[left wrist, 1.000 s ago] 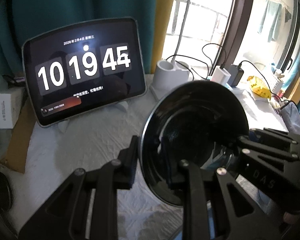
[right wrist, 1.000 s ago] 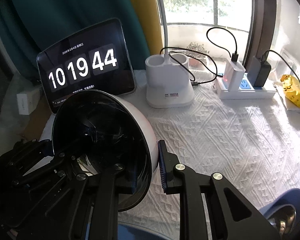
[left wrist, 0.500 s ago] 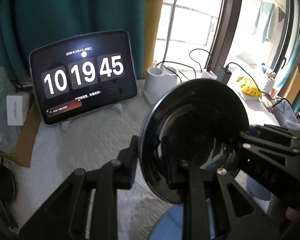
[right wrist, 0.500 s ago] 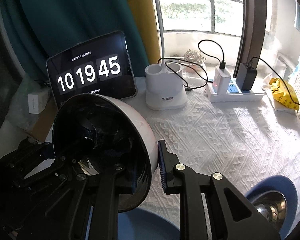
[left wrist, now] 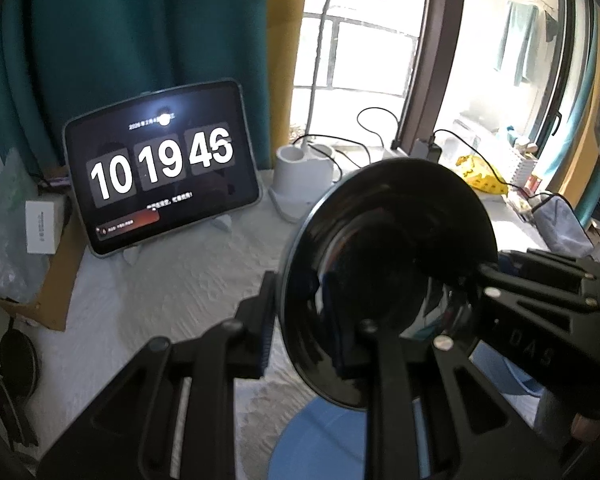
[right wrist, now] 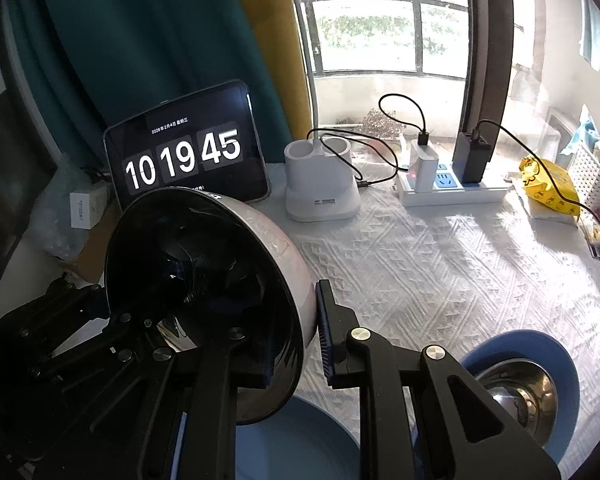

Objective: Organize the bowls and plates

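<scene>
bowl: the black-lined bowl (right wrist: 204, 304) with the pale outside is being held on edge in the air, its mouth facing the left-hand gripper; the same bowl (left wrist: 384, 280) is filling the middle of the left wrist view.
left gripper: the left gripper (left wrist: 304, 320) is pinching the bowl's rim, one finger outside, one inside the dark hollow.
right gripper: the right gripper (right wrist: 296, 340) is clamping the opposite rim, blue pad against the pale outer wall; both sets of jaws are nearly pressed together on the thin wall.
change: compared with a second ago, both views are showing more of the tabletop below and the tablet clock (right wrist: 184, 160) is sitting further off, so the bowl is being raised with both grippers.
below: a blue plate (right wrist: 296, 440) is now appearing under the bowl; it was barely in view a second ago.
beside: a second blue plate (right wrist: 520, 376) carrying a steel bowl (right wrist: 520, 392) is coming into view on the white cloth (right wrist: 440, 264), well apart to the right.
meaning: judging from this, the lift is clearing the bowl off the table; stacking or setting down is not yet done.
risk: a two-point rim hold is probably letting the bowl swing if the hands drift apart.
</scene>
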{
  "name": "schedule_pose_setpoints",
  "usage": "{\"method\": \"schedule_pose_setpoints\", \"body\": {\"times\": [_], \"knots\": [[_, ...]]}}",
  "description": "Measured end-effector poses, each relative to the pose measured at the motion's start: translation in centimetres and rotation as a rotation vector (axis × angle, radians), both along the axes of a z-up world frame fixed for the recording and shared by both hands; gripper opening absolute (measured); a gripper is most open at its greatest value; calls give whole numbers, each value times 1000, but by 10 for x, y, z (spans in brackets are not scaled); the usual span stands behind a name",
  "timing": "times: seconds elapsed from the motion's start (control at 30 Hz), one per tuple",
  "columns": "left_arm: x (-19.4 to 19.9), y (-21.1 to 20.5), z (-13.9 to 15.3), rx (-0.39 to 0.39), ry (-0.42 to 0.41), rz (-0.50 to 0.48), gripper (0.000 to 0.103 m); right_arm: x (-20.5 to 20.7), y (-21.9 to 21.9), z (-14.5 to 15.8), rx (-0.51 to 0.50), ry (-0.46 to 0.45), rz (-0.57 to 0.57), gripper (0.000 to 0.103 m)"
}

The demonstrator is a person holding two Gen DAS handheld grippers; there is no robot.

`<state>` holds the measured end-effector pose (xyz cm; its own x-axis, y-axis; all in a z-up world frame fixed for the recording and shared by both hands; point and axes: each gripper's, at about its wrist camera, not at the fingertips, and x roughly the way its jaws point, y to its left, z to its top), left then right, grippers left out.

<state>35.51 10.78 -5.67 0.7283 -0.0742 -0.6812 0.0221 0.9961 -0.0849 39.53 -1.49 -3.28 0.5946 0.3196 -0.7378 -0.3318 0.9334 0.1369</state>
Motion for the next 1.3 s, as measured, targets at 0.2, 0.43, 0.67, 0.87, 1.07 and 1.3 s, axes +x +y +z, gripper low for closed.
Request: {"method": "schedule_pose_setpoints", "body": {"times": [0.2, 0.43, 0.67, 0.87, 1.07, 1.3], "knots": [[-6, -11, 6, 7, -10, -14, 23, -8, -13, 5, 10, -11, -11, 19], [-11, -28, 11, 16, -18, -31, 23, -16, -28, 12, 19, -23, -26, 19], [-16, -45, 15, 23, -24, -49, 23, -25, -46, 16, 27, -33, -45, 19], [-20, -58, 18, 31, -26, -64, 23, -31, -61, 18, 35, -36, -58, 19], [-22, -70, 22, 41, -31, -75, 23, -36, -75, 21, 48, -43, -70, 19], [-26, -87, 26, 54, -37, -89, 23, -42, -92, 24, 64, -51, -84, 19]]}}
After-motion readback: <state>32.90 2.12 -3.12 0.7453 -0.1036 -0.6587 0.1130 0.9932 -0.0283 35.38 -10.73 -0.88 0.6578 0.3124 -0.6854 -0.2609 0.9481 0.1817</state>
